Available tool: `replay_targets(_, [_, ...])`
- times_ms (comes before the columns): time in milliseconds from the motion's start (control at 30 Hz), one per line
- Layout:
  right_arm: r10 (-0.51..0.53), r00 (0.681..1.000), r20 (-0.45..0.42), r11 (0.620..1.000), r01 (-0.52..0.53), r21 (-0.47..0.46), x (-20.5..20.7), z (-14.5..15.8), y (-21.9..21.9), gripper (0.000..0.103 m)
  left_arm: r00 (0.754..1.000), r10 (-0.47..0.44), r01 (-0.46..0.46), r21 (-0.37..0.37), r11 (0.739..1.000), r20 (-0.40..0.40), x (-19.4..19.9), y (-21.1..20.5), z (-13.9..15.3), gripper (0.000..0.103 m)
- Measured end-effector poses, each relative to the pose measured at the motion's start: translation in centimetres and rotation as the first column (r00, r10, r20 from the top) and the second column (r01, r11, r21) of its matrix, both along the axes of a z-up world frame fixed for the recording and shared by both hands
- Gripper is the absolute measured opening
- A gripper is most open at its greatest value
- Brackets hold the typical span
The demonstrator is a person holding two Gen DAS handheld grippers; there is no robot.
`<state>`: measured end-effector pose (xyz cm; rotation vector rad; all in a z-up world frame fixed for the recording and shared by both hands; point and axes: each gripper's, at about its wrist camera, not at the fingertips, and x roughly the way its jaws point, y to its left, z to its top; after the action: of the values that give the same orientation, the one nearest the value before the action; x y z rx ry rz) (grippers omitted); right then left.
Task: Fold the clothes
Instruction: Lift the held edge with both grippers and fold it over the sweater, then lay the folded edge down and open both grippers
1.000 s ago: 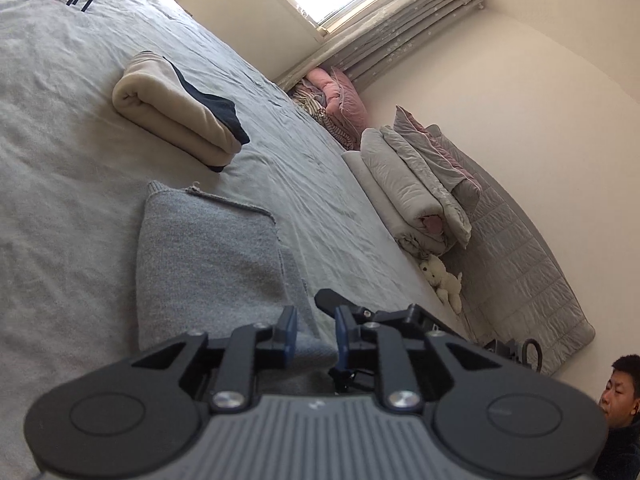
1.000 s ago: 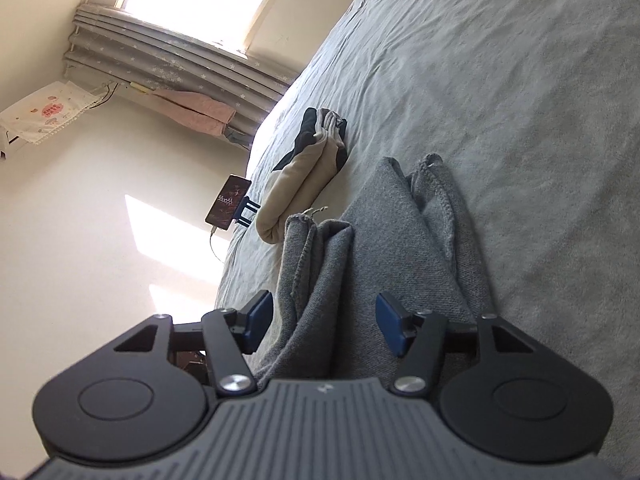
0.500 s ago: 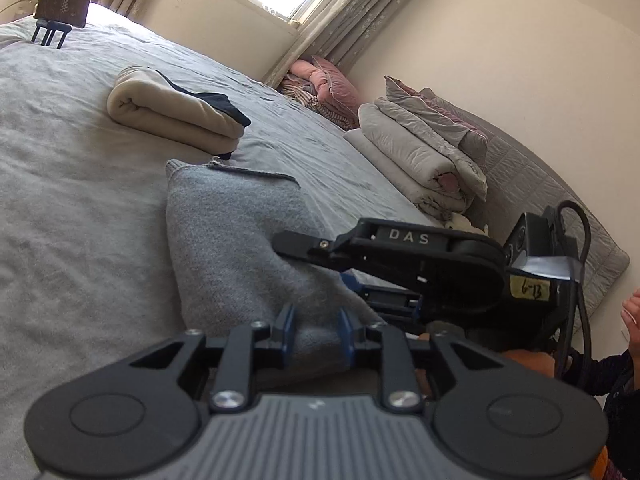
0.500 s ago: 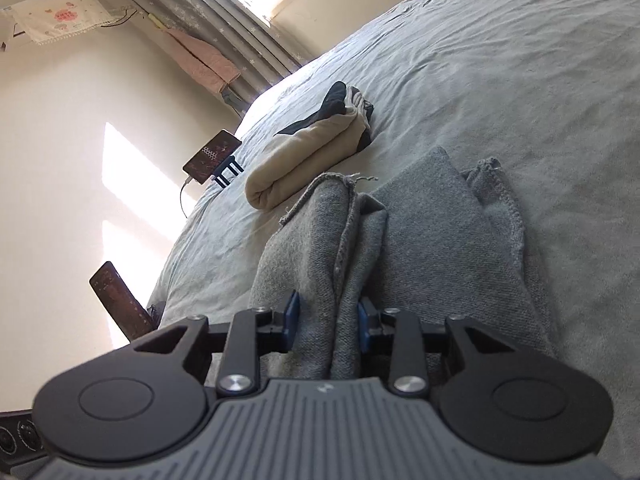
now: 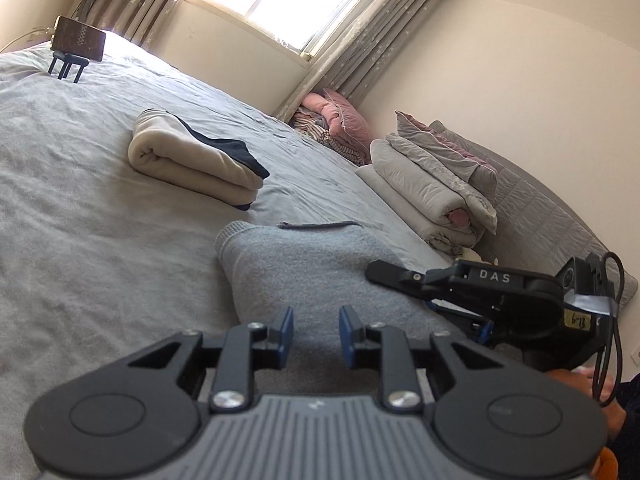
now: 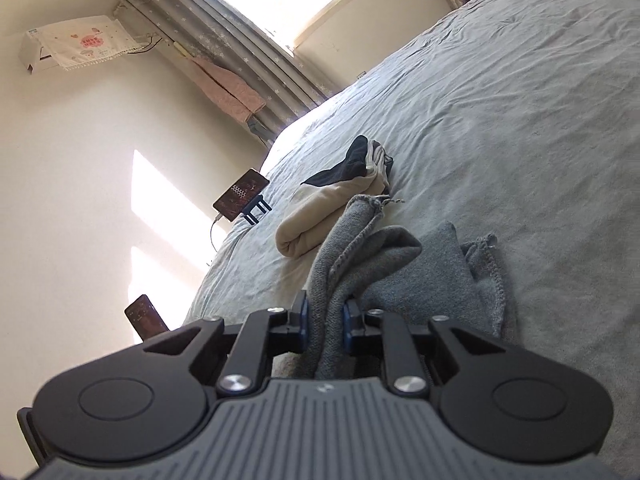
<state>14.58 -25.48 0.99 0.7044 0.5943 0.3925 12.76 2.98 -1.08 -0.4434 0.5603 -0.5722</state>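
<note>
Left wrist view looks along the left tongs (image 5: pixel 316 334) across a grey bed (image 5: pixel 80 208). Their blue pads (image 5: pixel 286 330) stand a little apart, with the grey sweater (image 5: pixel 312 264) showing in the gap between them; whether the pads press on the knit cannot be told from here. The sweater lies folded on the bed, running from the tongs toward 12 o'clock, its ribbed hem at the far end. At 3 o'clock the right tongs (image 5: pixel 460 304) reach in from the side over the sweater's right edge, with a hand (image 5: pixel 580 384) behind them. At 11 o'clock, well apart from the sweater, lies a folded cream garment (image 5: pixel 188 164) with a dark piece on top. A phone (image 5: pixel 78 42) on a small stand sits at the far corner of the bed, at 10 o'clock. Folded quilts (image 5: pixel 432 184) are piled at 2 o'clock against the wall.

Right wrist view shows the right tongs (image 6: pixel 324 326) pinching a bunched fold of the sweater (image 6: pixel 420 276); their jaws have just been closing, and the pads now squeeze the knit from both sides. The gathered layers rise from the tongs toward 12 o'clock, while the rest of the sweater spreads flat on the bed (image 6: pixel 520 120) toward 2 o'clock. The cream garment (image 6: pixel 320 216) lies just beyond, at 12 o'clock, and the phone (image 6: pixel 242 194) stands at 11 o'clock near the bed's edge.
</note>
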Motion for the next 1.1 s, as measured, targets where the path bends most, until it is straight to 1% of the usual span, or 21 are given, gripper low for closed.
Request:
replay_targets(167, [-0.020, 0.999, -0.039, 0.999, 0.021, 0.035, 0.5, -0.7, -2.1, 0.019, 0.998, -0.044, 0.043, 0.027, 0.999, 0.034, 0.6, -2.0, -0.2, 0.023])
replay_targets(233, [-0.031, 0.997, -0.064, 0.998, 0.034, 0.045, 0.7, -1.4, -2.8, 0.019, 0.997, -0.061, 0.059, 0.060, 0.997, 0.042, 0.6, -3.2, -0.4, 0.023])
replay_targets(333, [-0.055, 0.993, -0.104, 0.997, 0.061, 0.055, 1.1, -2.6, -3.9, 0.019, 0.996, -0.088, 0.084, 0.104, 0.991, 0.035, 0.7, -4.6, -0.8, 0.023])
replay_targets(400, [-0.069, 0.988, -0.135, 0.996, 0.077, 0.053, 1.4, -3.6, -4.4, 0.019, 0.995, -0.100, 0.097, 0.130, 0.987, 0.017, 0.8, -5.4, -1.6, 0.022])
replay_targets(467, [-0.079, 0.985, -0.155, 0.995, 0.087, 0.045, 1.5, -4.5, -4.5, 0.019, 0.994, -0.107, 0.106, 0.135, 0.985, 0.001, 0.9, -5.9, -2.5, 0.022])
replay_targets(500, [-0.083, 0.983, -0.161, 0.995, 0.090, 0.041, 1.5, -4.9, -4.5, 0.019, 0.994, -0.108, 0.105, 0.137, 0.985, 0.011, 0.7, -6.0, -2.9, 0.022])
replay_targets(567, [-0.087, 0.984, -0.158, 0.994, 0.095, 0.047, 1.5, -5.1, -4.6, 0.020, 0.994, -0.109, 0.105, 0.137, 0.985, 0.025, 0.2, -5.9, -3.0, 0.021])
replay_targets(633, [-0.086, 0.985, -0.152, 0.995, 0.094, 0.047, 1.1, -4.6, -4.8, 0.023, 0.993, -0.113, 0.108, 0.128, 0.986, 0.033, -0.1, -5.5, -2.5, 0.022])
replay_targets(733, [-0.103, 0.987, -0.125, 0.995, 0.103, -0.008, 0.1, -3.2, -5.3, 0.031, 0.992, -0.107, 0.101, 0.098, 0.990, 0.060, -0.6, -4.5, -1.3, 0.022])
replay_targets(800, [-0.116, 0.988, -0.104, 0.993, 0.112, -0.044, -0.7, -2.3, -5.6, 0.041, 0.993, -0.078, 0.070, 0.098, 0.993, 0.085, -0.4, -4.2, -0.7, 0.022])
replay_targets(867, [-0.116, 0.990, -0.081, 0.992, 0.110, -0.066, -1.6, -1.4, -5.7, 0.042, 0.995, -0.047, 0.037, 0.106, 0.994, 0.093, 0.0, -3.9, -0.3, 0.022])
replay_targets(967, [-0.091, 0.996, -0.018, 0.991, 0.089, -0.105, -2.7, 0.2, -4.9, 0.042, 0.995, -0.061, 0.051, 0.112, 0.992, 0.083, 0.3, -4.4, -0.6, 0.021])
replay_targets(1033, [-0.043, 0.999, 0.029, 0.990, 0.046, -0.130, -3.2, 1.0, -4.0, 0.042, 0.990, -0.101, 0.087, 0.139, 0.986, 0.099, -0.2, -5.5, -0.9, 0.021])
replay_targets(1100, [0.019, 0.999, 0.035, 0.987, -0.013, -0.161, -3.1, 1.1, -2.8, 0.042, 0.984, -0.134, 0.112, 0.179, 0.977, 0.116, -0.8, -6.5, -1.3, 0.021])
